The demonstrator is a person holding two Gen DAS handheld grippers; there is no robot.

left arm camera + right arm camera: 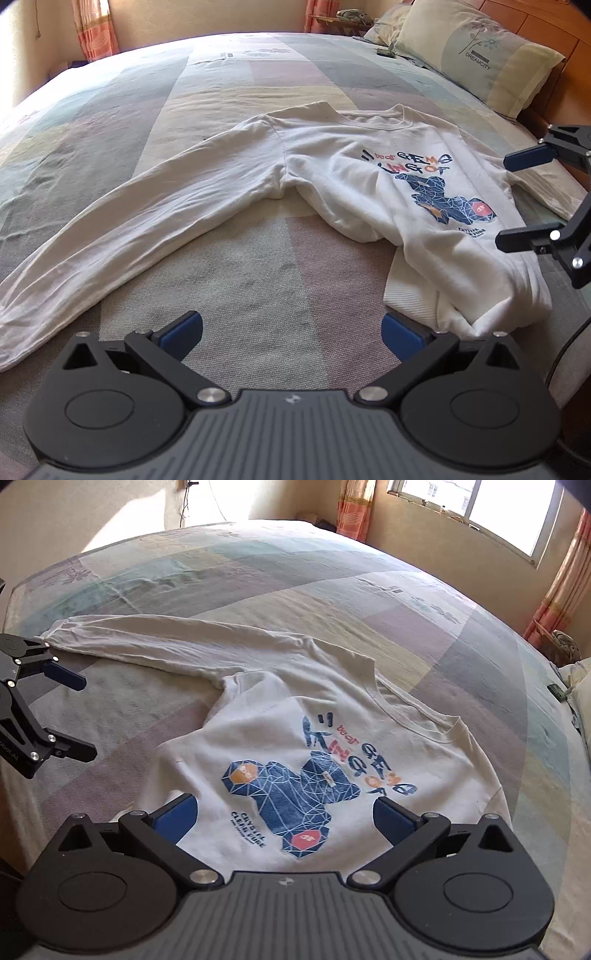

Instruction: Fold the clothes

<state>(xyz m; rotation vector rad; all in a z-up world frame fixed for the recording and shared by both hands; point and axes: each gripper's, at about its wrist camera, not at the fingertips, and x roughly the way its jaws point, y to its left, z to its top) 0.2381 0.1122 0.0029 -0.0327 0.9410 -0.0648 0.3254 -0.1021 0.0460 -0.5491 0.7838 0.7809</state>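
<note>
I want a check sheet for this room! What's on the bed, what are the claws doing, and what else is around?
Surface: bed with a pastel patchwork sheet, wrinkled.
Job's things: white sweatshirt, print up; one sleeve stretched out, the bottom part bunched over.
Clutter: small dark object by the pillow; too small to tell.
Grippers: left claw open, empty; right claw open, empty above the print.
Cables: a cord hangs on the far wall.
Surroundings: window, orange curtains, wooden headboard.

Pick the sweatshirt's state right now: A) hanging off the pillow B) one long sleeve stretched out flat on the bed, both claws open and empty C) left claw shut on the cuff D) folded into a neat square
B: the sweatshirt lies on the bed with its sleeve stretched out; the left claw and right claw both stand open, holding nothing.
</note>
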